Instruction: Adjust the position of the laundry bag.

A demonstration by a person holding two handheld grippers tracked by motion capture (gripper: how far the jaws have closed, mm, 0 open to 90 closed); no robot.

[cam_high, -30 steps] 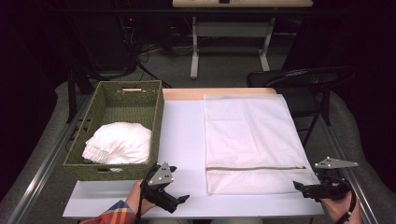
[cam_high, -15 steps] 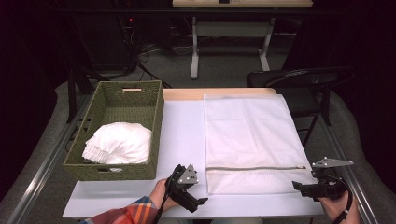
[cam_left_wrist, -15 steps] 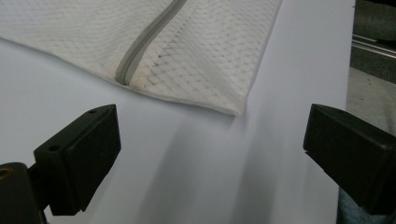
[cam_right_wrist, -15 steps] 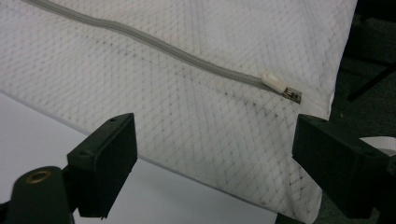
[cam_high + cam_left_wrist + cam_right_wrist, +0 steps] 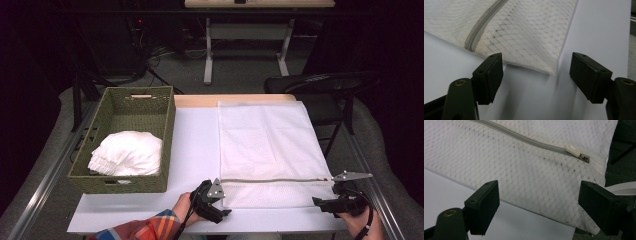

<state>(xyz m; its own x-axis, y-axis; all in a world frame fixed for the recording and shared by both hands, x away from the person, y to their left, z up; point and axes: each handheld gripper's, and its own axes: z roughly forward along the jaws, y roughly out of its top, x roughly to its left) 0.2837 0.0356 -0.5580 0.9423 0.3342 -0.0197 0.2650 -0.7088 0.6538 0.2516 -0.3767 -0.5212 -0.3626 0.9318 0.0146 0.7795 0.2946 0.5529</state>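
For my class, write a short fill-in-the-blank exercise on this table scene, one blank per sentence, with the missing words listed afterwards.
1. The white bundle of cloth lies inside the green woven ______.
2. The white mesh bag lies flat on the table, and a grey ______ runs across it near its closest edge.
3. The zipper pull sits at the end of the bag nearer the ______ gripper.
4. The left gripper is at a near ______ of the bag, its jaws apart.

Missing words: basket; zipper; right; corner
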